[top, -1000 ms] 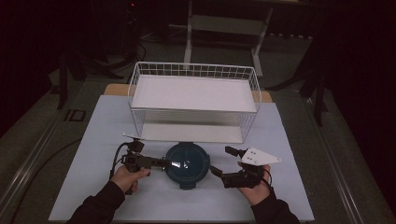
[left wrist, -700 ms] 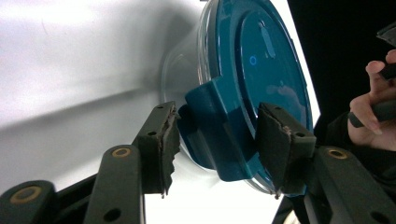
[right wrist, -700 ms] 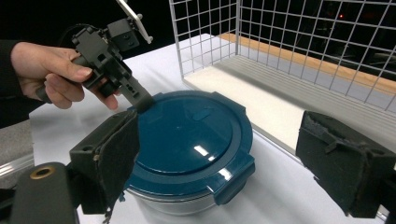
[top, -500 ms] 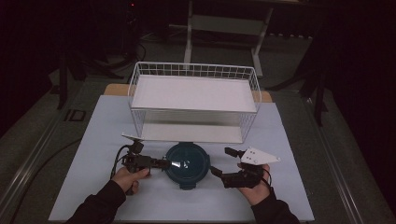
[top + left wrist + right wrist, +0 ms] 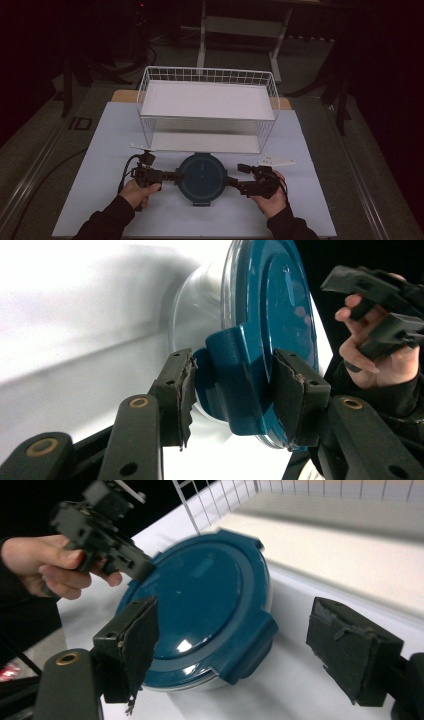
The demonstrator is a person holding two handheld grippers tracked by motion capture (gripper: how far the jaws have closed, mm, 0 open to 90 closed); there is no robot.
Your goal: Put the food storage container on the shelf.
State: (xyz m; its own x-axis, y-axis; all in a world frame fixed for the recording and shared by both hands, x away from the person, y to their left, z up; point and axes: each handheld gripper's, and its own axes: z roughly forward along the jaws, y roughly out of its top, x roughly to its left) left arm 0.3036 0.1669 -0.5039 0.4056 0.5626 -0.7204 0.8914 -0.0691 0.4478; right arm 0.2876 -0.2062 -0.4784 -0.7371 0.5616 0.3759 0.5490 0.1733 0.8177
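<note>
A round clear plastic container with a dark teal snap-on lid sits upright, lid upward, on the white table, near the front edge and about midway between the table's left and right edges. Being round, it has no long axis of its own; its locking tabs stick out from the rim, one toward the left edge, one toward the right and one toward the front edge.

The left gripper is clenched on the left-hand tab, its black pads pressing the teal flap from both sides; in the high view it lies level, pointing at the container from the left. The right gripper is released: its jaws have just been narrowing yet stand wide, with the right-hand tab between them and neither pad touching it. In the high view it lies just beside the container's right rim.

Behind the container, toward the back edge, stands a white wire basket shelf with a flat white board on top. A small white flat piece lies on the table right of the container, near the basket's front right corner.
</note>
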